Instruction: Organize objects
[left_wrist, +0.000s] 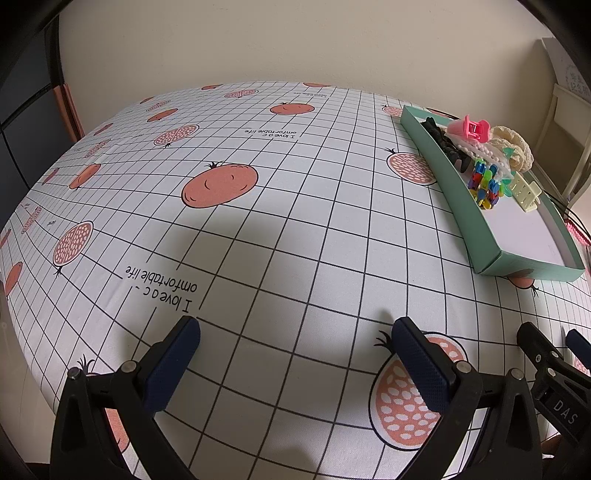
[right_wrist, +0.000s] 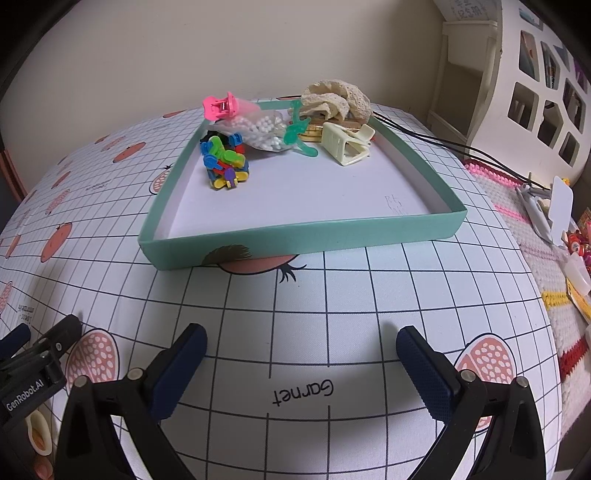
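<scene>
While both grippers are hovering low over the near edge of the table, a grid-printed tablecloth (left_wrist: 295, 236) is spreading across nearly the whole scene, its orange fruit motifs running to the far wall. On it, a shallow teal tray (right_wrist: 303, 240) is sitting well ahead of the right gripper (right_wrist: 301, 354) and off to the right of the left gripper (left_wrist: 295, 345) — the right hand is looking the nearer of the two. Seen from the left, the tray's long axis is running away from the tongs toward the wall; the near half of its white floor is lying bare.

Both sets of tongs are standing spread wide, pinching nothing, with only cloth between their dark blue pads.

Crowding the tray's far end, the collected pieces are piling together: a cream lace scrunchie (right_wrist: 334, 98) at the back right, a clear bag of white beads (right_wrist: 258, 129) beside it, a cream claw clip (right_wrist: 347, 146) lying on its side, a cluster of small multicoloured clips (right_wrist: 223, 162) nearer the left wall, and a pink claw clip (right_wrist: 219, 105) perching at the back-left corner. More loose trinkets are waiting on a knitted mat (right_wrist: 517, 206) to the right — likely the next pickings, though that is only a guess.
</scene>
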